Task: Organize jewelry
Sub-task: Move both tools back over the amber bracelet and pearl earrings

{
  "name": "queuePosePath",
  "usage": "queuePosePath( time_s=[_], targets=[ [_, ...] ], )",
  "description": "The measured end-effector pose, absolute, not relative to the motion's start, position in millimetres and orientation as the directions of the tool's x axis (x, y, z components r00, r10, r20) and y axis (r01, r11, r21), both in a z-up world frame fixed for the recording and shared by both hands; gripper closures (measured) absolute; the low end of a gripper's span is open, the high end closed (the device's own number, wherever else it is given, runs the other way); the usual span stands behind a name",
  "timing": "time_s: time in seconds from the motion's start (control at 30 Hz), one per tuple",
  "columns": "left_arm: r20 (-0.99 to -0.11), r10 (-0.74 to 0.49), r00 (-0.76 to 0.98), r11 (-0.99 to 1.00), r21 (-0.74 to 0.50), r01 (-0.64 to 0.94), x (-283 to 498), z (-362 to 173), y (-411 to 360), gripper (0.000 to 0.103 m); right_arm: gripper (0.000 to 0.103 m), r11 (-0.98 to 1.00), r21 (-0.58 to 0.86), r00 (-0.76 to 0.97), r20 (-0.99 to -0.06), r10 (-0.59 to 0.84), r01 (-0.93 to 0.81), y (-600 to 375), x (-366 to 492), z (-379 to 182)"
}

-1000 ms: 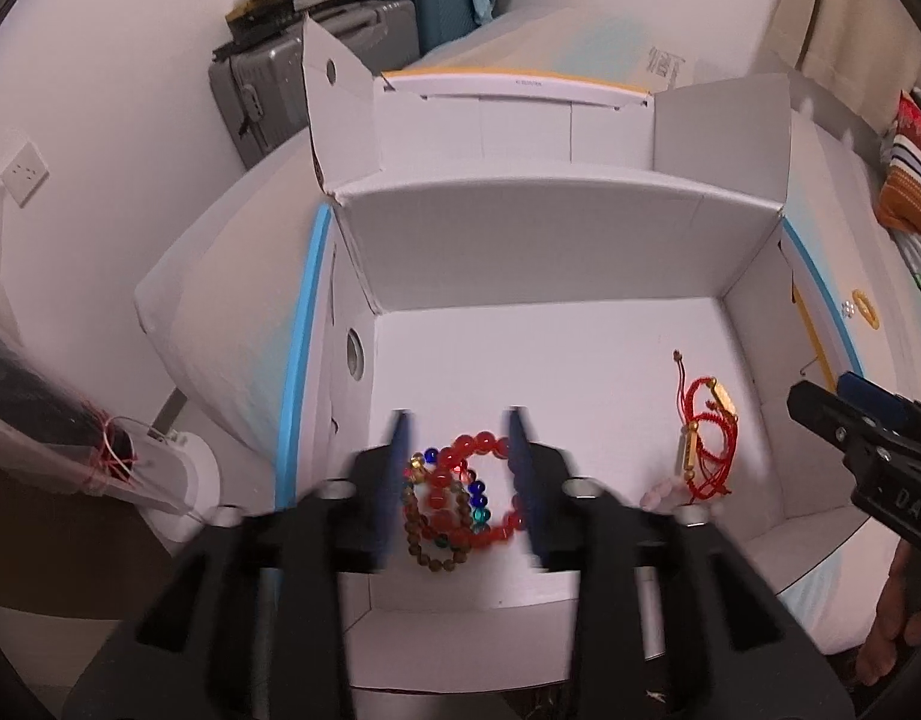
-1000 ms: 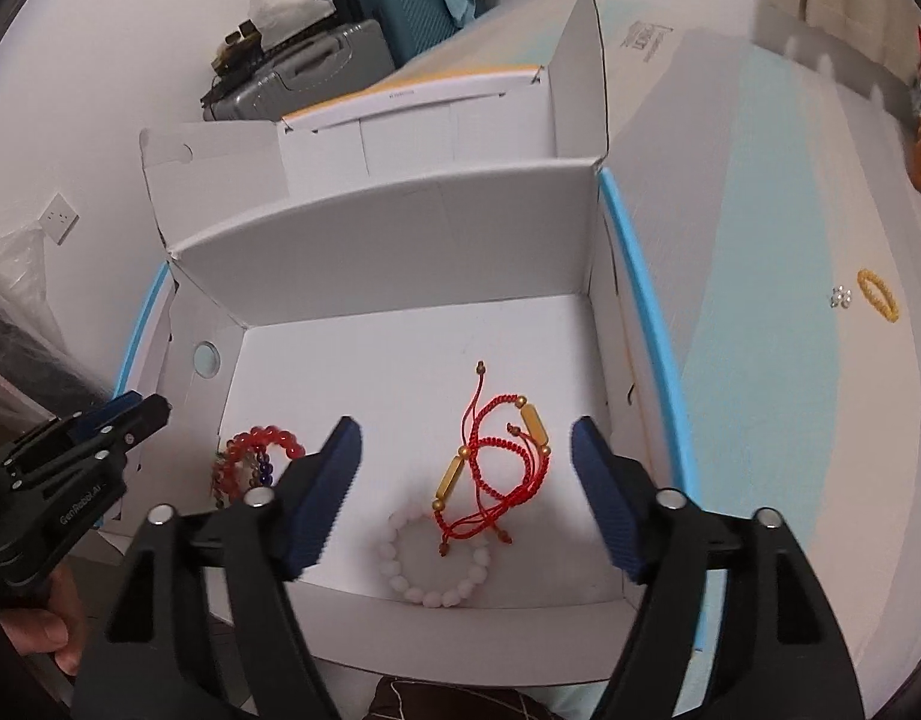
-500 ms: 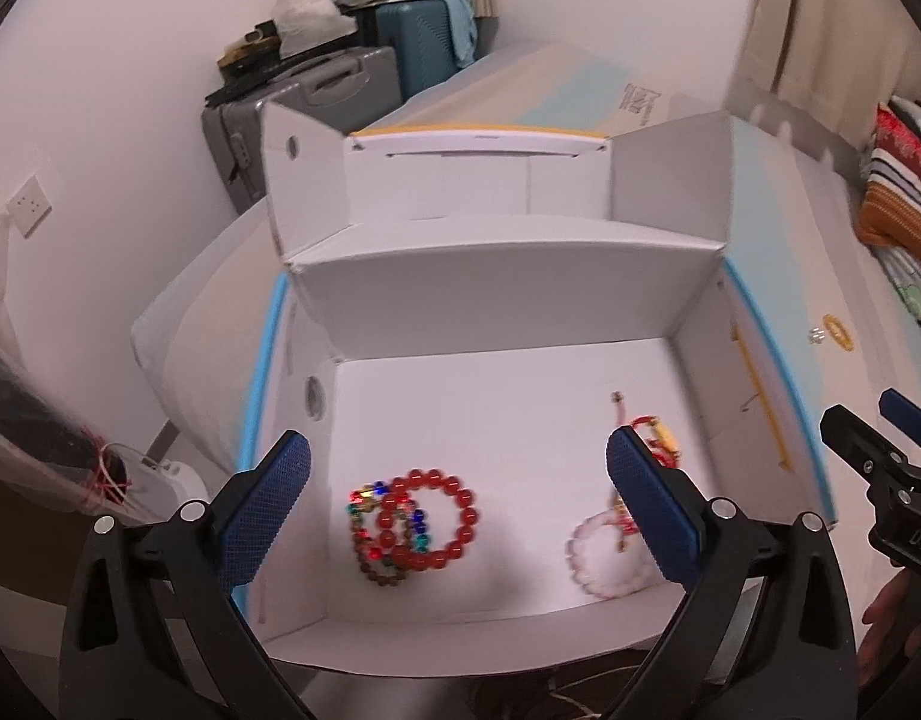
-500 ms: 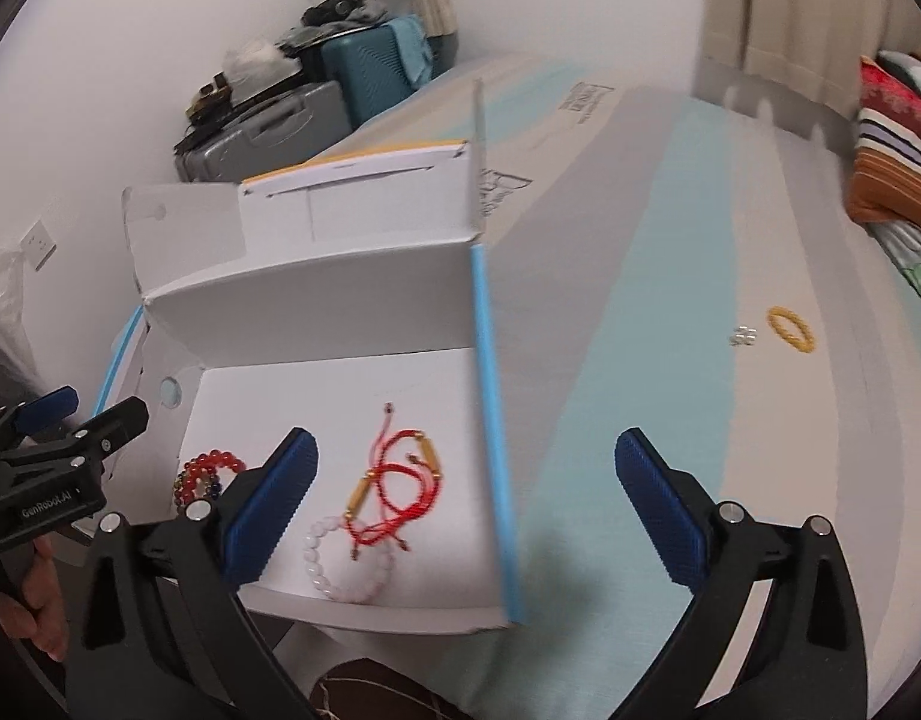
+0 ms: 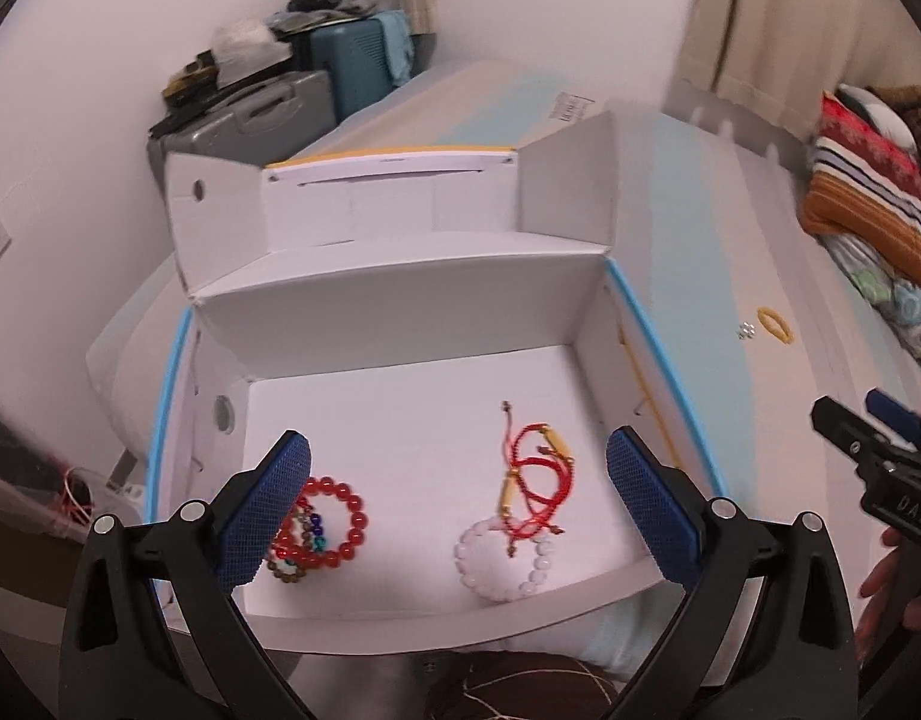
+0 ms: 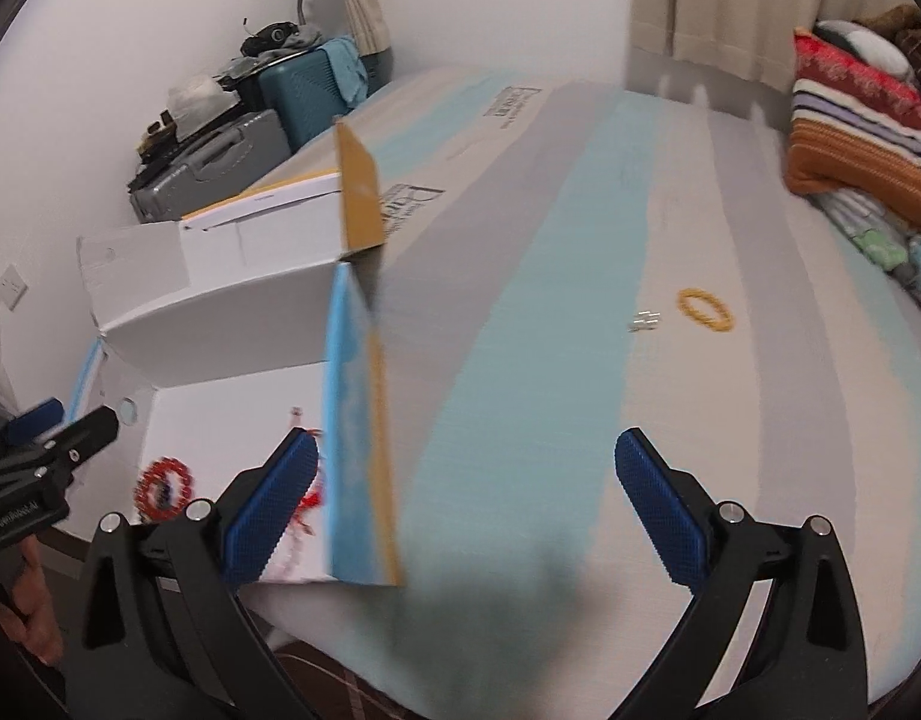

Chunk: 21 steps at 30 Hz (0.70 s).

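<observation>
Box [image 5: 400,312] on bed [image 6: 580,360] holds red beads [image 5: 334,516], red cord [image 5: 538,480], white beads [image 5: 502,558]. Left tongs [image 5: 457,498] spread wide above them, empty. Right tongs [image 6: 466,504] also apart, aimed over mattress toward yellow bracelet [image 6: 704,309], likely next pickup.

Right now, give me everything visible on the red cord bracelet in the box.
The red cord bracelet is thin red string in loose tangled loops, threaded with two gold tube beads and small knotted ends, one tail trailing toward the back wall. It lies flat on the white box floor, right of centre, its lower loops overlapping the white bead bracelet. No gripper touches it.
</observation>
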<state>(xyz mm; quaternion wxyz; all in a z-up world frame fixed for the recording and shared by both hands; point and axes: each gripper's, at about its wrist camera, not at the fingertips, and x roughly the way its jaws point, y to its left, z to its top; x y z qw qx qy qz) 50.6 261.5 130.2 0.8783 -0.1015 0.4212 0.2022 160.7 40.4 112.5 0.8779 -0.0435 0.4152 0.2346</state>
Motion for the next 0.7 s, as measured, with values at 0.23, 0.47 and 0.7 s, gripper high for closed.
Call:
queuePosePath(
  time_s=[0.23, 0.47, 0.7],
  targets=[
    [-0.774, 0.240, 0.585, 0.922, -0.006, -0.386, 72, 132, 226, 0.006, 0.007, 0.912, 0.113, 0.576, -0.744, 0.340, -0.394, -13, 171, 121],
    [-0.764, 0.211, 0.610, 0.946, 0.003, -0.324, 98, 143, 184, 0.006, 0.007, 0.931, 0.129, 0.588, -0.743, 0.319, -0.342, -60, 188, 126],
    [-0.764, 0.171, 0.622, 0.969, 0.016, -0.247, 144, 139, 136, 0.006, 0.007, 0.948, 0.116, 0.599, -0.751, 0.278, -0.295, -103, 223, 130]
  ],
)
